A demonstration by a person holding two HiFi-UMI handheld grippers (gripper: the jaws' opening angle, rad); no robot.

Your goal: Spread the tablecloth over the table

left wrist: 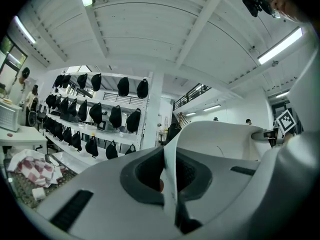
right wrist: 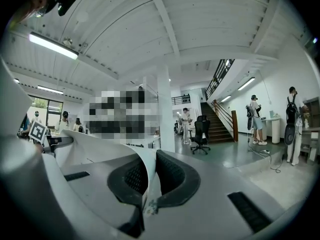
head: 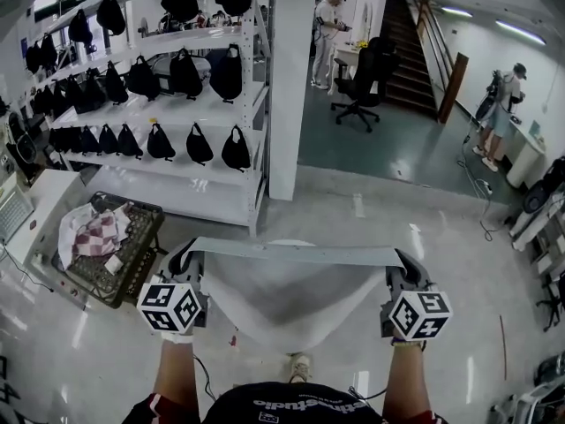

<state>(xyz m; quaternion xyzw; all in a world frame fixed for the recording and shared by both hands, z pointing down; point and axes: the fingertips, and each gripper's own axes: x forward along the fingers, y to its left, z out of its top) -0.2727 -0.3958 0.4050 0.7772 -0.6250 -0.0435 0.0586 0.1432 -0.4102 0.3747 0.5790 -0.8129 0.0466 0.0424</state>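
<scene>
Across the lower centre of the head view, the pale tablecloth (head: pixel 291 294) hangs in the air. Its top edge is pulled taut between the left gripper (head: pixel 184 259) and the right gripper (head: pixel 402 261). Each gripper view shows the jaws closed narrow on a corner of the cloth.

Step in hand, by judgement: carrying the stretched cloth toward the table, which cannot be picked out with certainty. The next move calls for holding both corners level and apart while laying the cloth down.

Writing: white lettering on the dark shirt (head: pixel 291 405) at the bottom edge is upside down and illegible. The marker cube (head: pixel 169 306) on each gripper bears only black-and-white squares.
</scene>
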